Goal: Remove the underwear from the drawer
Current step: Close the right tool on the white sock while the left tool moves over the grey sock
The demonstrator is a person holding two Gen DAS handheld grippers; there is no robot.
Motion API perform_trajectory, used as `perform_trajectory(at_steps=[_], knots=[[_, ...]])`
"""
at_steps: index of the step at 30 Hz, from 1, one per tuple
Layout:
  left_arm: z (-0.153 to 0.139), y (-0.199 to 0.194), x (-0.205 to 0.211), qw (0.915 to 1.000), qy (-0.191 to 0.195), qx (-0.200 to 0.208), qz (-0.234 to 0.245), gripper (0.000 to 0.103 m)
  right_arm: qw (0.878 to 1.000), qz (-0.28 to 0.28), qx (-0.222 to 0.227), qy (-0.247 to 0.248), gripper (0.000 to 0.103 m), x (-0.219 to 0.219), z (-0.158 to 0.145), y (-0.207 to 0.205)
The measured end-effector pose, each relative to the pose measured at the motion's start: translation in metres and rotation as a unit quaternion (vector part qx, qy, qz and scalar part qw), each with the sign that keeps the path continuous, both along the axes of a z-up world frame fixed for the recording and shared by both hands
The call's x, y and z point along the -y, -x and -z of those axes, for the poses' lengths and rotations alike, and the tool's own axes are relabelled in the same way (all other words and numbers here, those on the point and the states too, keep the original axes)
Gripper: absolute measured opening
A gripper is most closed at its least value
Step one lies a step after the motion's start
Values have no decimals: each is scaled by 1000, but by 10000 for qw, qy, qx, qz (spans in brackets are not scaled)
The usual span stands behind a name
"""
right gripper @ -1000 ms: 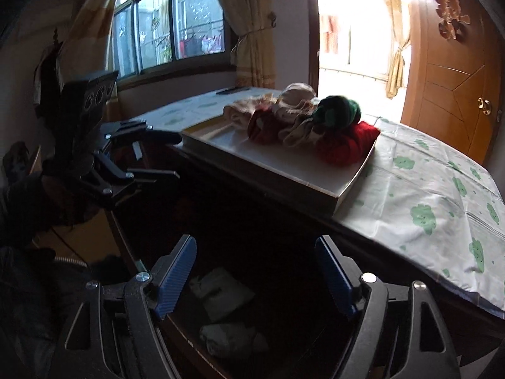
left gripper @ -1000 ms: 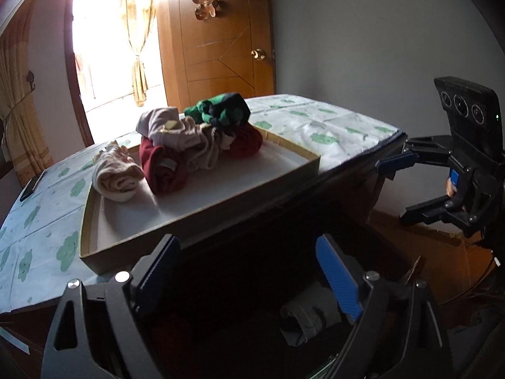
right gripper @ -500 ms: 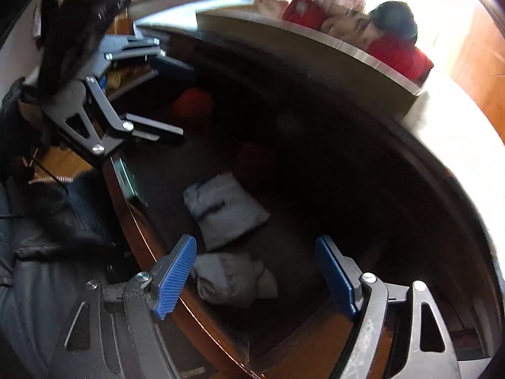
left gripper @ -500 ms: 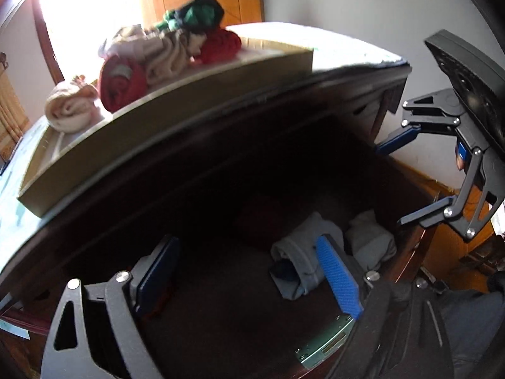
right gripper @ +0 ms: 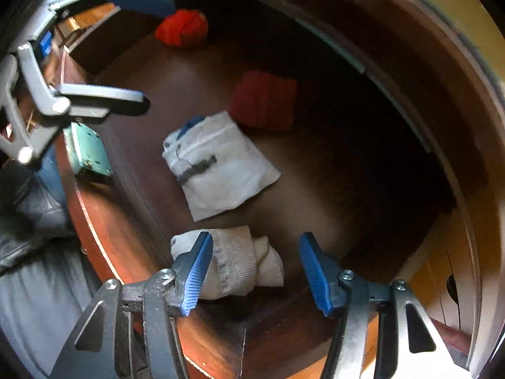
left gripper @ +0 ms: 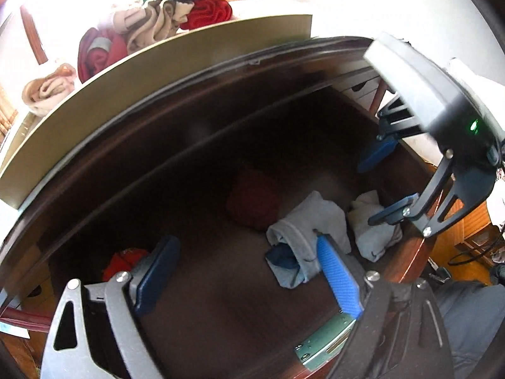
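The open dark wooden drawer holds several folded underwear pieces. A pale rolled piece lies by the drawer's front wall, between the fingers of my right gripper. Its jaws are closing and point straight down; the right pad stands clear of the cloth. A grey folded piece lies beyond, then a dark red one and an orange-red one. My left gripper hangs open over the drawer floor, its right finger beside the grey piece. The right gripper straddles the pale roll.
On the cabinet top stands a cardboard tray with a pile of rolled underwear. A greenish lock plate sits on the drawer's front wall. A person's grey-clad legs are close to the drawer front.
Both grippers tipped downward and sank from tray height into the drawer. The right jaws narrowed, and the pale roll now lies between them.
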State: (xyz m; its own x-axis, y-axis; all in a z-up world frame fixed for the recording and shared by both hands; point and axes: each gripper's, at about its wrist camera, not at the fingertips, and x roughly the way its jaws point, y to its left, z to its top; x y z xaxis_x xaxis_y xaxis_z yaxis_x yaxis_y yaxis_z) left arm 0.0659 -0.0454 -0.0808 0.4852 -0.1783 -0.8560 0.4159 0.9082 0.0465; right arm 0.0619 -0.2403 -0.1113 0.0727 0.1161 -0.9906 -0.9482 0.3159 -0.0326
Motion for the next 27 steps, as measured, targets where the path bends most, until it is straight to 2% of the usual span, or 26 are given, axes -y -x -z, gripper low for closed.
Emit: perform_trajectory(at_steps=[4,7,15,17,19,20,22,27], knots=[[4,-3,-3,10000,-16,-63,-34,90,9995,77,-271,120,57,-3,7,-5],[6,-5,-5,9999,9,-103,-70,90,9987,237,-331,304,52,-1,16,-13],[8,-9,-6,9999,51,-143,-29,90,9965,64,-601,580,47,-11,38,-23],[8,-9,-6,9999,74,-147,-29,90,9958,33,-686,603,42,-11,43,-25],[8,-10,-7,9998,101,-150,-16,90,9956,-15,-788,513,30,-13,47,-26],[8,-10,-7,9998,109,-158,-11,90,9958,-48,-788,460,29,-14,52,-23],[9,-12,-8,9998,122,-183,-11,90,9967,-44,-735,343,22,-13,53,-20],[10,-16,-10,9995,153,-260,4,90,9993,158,-341,-18,13,-11,52,-13]])
